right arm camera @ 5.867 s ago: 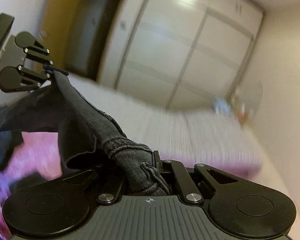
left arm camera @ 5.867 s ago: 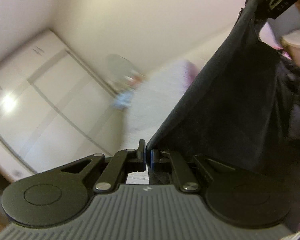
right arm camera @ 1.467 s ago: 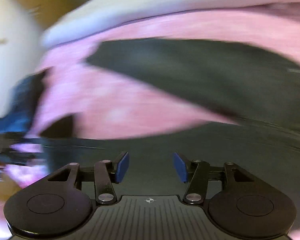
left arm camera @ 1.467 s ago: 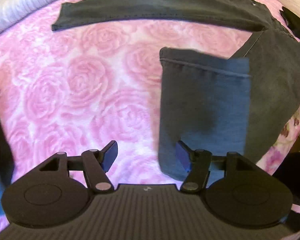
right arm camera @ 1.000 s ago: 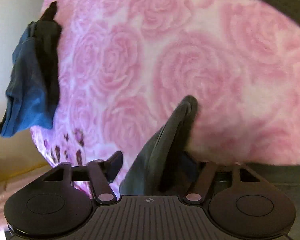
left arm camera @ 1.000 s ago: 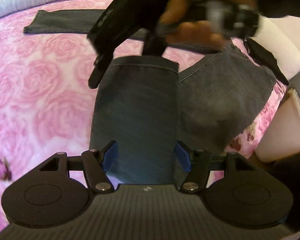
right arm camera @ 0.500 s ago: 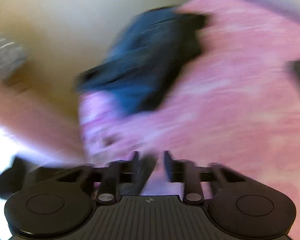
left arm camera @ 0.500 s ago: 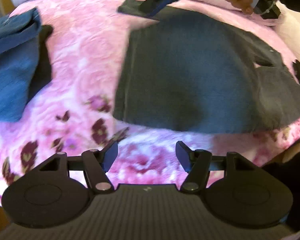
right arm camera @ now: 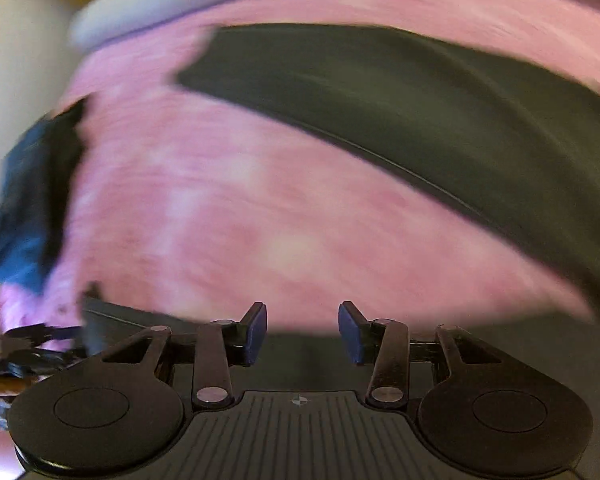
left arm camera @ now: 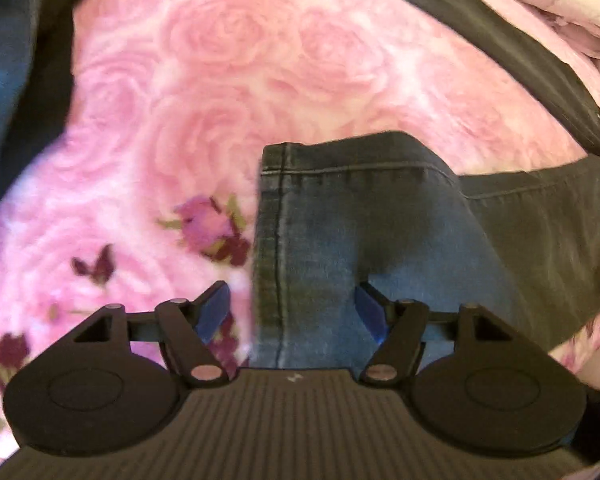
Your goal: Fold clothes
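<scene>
Gaping wide, both tools — left tool [left arm camera: 292, 312], right tool [right arm camera: 302, 332] — empty above jeans [left arm camera: 340, 232].

Jeans [left arm camera: 364, 232] lie on the blanket [left arm camera: 220, 100], folded clothes [left arm camera: 16, 72] at its left edge.

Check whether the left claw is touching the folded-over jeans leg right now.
Cannot tell. In the left wrist view the left claw is open, straddling the jeans leg seam edge; the fabric passes between its fingers, but height above the cloth isn't visible.

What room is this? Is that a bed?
Probably a bedroom: dark jeans lie spread on a pink rose-patterned blanket, with what looks like a pale pillow at its far edge.
</scene>
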The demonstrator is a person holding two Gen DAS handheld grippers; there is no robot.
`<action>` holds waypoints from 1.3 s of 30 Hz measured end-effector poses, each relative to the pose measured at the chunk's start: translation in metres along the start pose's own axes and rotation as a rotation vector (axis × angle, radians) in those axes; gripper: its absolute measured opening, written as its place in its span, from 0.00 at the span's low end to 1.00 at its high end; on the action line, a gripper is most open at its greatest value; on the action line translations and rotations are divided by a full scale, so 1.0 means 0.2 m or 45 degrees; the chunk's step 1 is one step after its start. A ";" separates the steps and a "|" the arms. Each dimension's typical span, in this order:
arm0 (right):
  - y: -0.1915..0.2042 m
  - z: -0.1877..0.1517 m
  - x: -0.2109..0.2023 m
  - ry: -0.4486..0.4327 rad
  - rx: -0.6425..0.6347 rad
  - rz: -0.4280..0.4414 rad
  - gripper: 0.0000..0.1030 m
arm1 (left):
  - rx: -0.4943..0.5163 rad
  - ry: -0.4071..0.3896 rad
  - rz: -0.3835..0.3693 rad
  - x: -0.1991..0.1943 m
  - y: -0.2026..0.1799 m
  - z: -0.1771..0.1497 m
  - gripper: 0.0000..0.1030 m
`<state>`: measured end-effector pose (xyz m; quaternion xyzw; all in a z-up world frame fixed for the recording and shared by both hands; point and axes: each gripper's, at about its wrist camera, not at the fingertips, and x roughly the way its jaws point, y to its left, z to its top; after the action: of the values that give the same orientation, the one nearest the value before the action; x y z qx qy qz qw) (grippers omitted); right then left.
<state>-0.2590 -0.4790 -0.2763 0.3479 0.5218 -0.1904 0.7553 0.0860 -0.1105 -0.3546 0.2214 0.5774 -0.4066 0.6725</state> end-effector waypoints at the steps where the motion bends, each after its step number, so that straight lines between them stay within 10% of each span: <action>1: -0.05 -0.06 -0.05 -0.004 0.073 -0.041 0.43 | 0.020 0.023 -0.017 0.00 -0.03 0.02 0.31; 3: -0.21 -0.21 -0.18 -0.026 0.234 -0.129 0.43 | 0.061 0.074 -0.047 0.00 -0.09 0.05 0.12; 15: -0.64 -0.66 -0.55 -0.292 0.692 -0.475 0.43 | 0.134 0.258 0.229 -0.09 -0.09 0.03 0.22; 20: -0.87 -0.76 -0.72 -0.424 0.729 -0.542 0.43 | 0.266 0.146 0.485 -0.18 -0.24 0.20 0.24; 28: -1.37 -0.51 -0.76 -0.471 0.342 -0.374 0.43 | 0.553 -0.053 0.234 -0.11 -1.13 0.50 0.38; 39: -1.99 -0.34 -0.46 -0.109 0.102 -0.100 0.33 | 1.103 0.031 -0.196 0.40 -2.64 0.53 0.40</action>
<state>-0.5974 -0.7097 -0.3359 0.3486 0.4944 -0.2553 0.7543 -0.2741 -0.5165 -0.3148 0.4439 0.3764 -0.6574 0.4786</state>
